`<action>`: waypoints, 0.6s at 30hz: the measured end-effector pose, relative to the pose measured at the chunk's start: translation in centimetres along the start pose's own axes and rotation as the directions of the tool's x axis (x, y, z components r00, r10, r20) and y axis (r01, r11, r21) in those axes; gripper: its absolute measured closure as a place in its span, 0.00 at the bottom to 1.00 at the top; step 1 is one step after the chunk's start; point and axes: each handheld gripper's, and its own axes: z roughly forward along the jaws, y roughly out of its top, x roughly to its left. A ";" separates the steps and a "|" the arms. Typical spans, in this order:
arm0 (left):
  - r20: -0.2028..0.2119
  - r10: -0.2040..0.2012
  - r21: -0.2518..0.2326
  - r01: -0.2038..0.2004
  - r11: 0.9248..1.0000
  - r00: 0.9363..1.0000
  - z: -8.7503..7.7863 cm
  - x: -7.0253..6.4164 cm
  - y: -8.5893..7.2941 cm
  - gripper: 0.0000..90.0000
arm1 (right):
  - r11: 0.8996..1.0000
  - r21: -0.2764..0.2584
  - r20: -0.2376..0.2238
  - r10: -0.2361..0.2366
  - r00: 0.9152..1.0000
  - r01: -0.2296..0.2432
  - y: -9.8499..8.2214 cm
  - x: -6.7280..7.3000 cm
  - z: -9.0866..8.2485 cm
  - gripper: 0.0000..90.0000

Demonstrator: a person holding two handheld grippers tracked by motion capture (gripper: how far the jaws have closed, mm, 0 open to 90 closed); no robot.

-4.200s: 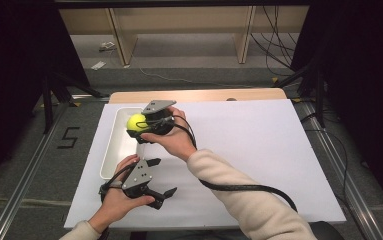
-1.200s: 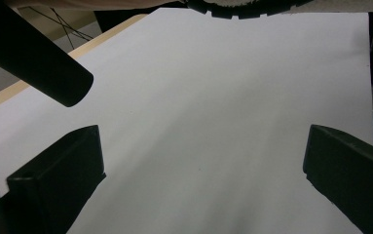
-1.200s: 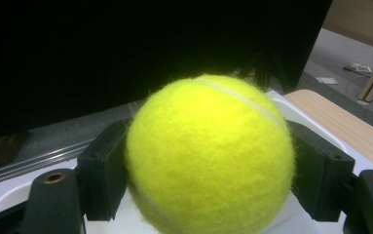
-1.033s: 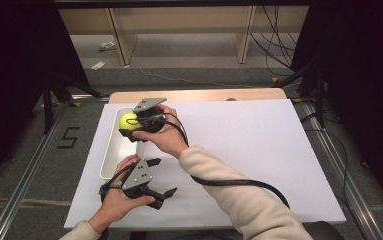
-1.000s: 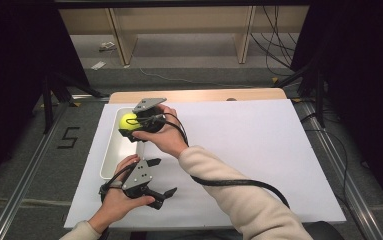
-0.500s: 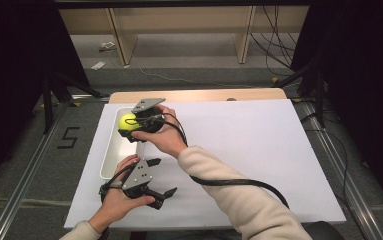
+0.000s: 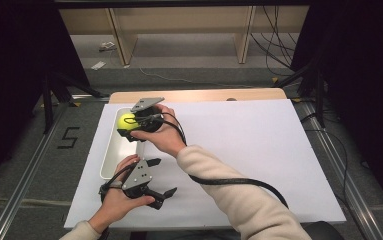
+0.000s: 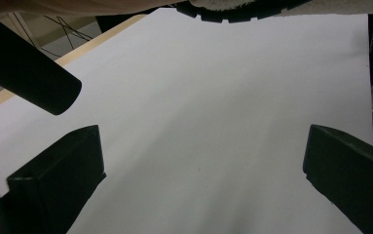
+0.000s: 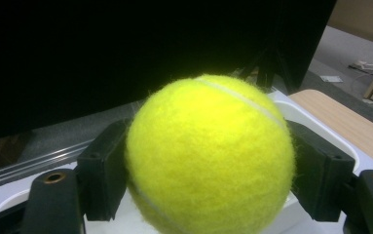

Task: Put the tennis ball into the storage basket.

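Note:
A yellow-green tennis ball (image 7: 126, 120) (image 9: 211, 156) hangs over the far end of a long white tray (image 7: 113, 157) at the left of the table. My right gripper (image 7: 125, 125) (image 9: 208, 180) is shut on it, one black pad pressed to each side of the ball, pointing left over the tray. Nearer the front edge, my left gripper (image 7: 160, 176) (image 8: 203, 187) rests low over the white sheet, jaws spread wide with nothing between them.
A white sheet (image 7: 239, 155) covers most of the wooden table (image 7: 199, 95). The right arm's sleeve and its black cable (image 7: 229, 180) cross the middle of the sheet. Dark curtains stand at both sides; shelving legs rise beyond the far edge.
Since the oldest frame my right gripper has carried the ball a little left, over the tray. Over the last second nothing has visibly moved.

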 end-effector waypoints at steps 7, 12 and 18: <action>0.000 0.000 0.000 0.000 1.000 1.000 0.0 0.0 0.0 0.01 | 1.000 0.003 -0.004 -0.004 1.000 0.004 0.0 0.0 0.2 0.29; 0.003 0.001 0.000 -0.001 1.000 1.000 0.0 0.0 0.0 0.01 | 1.000 0.006 -0.009 0.000 1.000 0.000 -0.1 0.1 0.4 0.29; 0.003 0.001 0.001 -0.001 1.000 1.000 0.0 0.0 0.0 0.01 | 1.000 0.009 -0.011 0.002 1.000 -0.002 -0.2 0.1 0.7 0.29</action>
